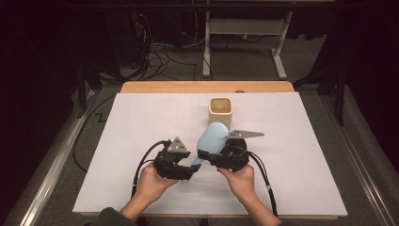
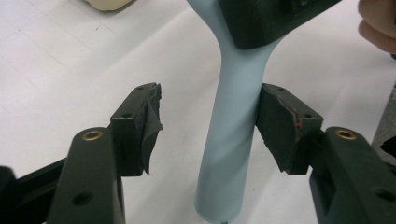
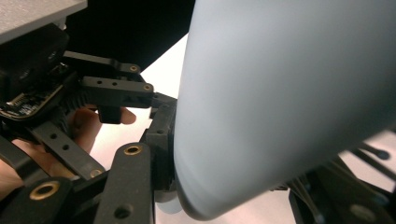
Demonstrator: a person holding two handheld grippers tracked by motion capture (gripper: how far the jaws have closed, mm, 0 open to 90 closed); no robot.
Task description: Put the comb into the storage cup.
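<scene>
White sheet covers the table (image 1: 141, 141); dark room behind, cables on the floor, a second frame further back. A cream square cup (image 1: 220, 109) stands upright on the sheet, toward the far edge, just beyond the work.

Task's thing: a pale blue spatula-like tool (image 1: 211, 139), broad end toward the cup, handle toward the person. It sits between the two hands, near the middle of the table.

Right tongs (image 1: 207, 157): pinching the tool, judged from the right gripper view, where a black jaw presses flat against the blue body. Left tongs (image 1: 188, 170): spread, with the handle (image 2: 229, 140) standing between the jaws; the right-hand pad looks to be touching it, the left-hand pad is well apart.

Step in hand, as I judge it: a hand-over or two-handed grasp, left tongs about to take the handle. Next move calls for closing the left jaws squarely on the handle before the right lets go.

View differences: left gripper view shows the open gap and handle position; high view hides that but gives the cup's place. Right gripper view is too close and blurred for more than contact.
</scene>
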